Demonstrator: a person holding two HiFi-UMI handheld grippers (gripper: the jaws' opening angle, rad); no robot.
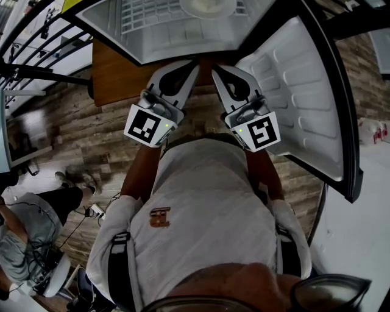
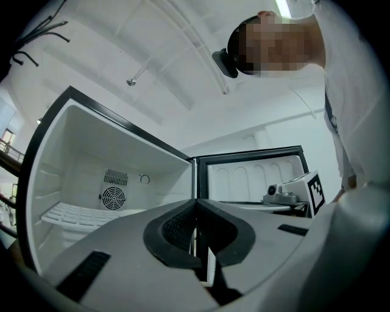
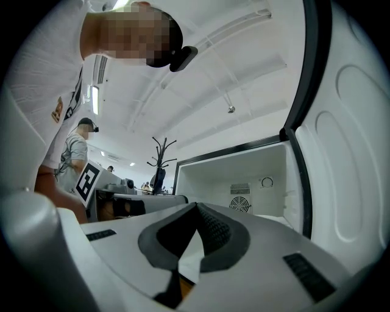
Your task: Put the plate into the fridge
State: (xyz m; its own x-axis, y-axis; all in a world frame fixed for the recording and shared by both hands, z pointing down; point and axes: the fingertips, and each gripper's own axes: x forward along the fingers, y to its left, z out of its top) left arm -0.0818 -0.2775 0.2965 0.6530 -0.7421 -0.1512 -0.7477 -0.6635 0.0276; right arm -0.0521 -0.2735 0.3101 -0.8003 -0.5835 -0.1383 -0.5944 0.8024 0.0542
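Note:
A white plate [image 1: 207, 6] lies on the wire shelf [image 1: 152, 21] inside the open fridge at the top of the head view. Both grippers are held side by side close to the person's chest, pointing at the fridge and short of its opening. My left gripper [image 1: 192, 63] is shut with nothing between its jaws, and the left gripper view shows its tips [image 2: 195, 204] meeting. My right gripper [image 1: 214, 69] is also shut and empty, its tips [image 3: 196, 207] together. The plate does not show in either gripper view.
The fridge door [image 1: 304, 91] stands wide open to the right. A round fan vent [image 2: 113, 198] sits in the fridge's back wall. The floor [image 1: 79, 140] is wood plank. Another person [image 1: 27, 231] sits at the lower left, and a coat stand [image 3: 161, 155] stands far off.

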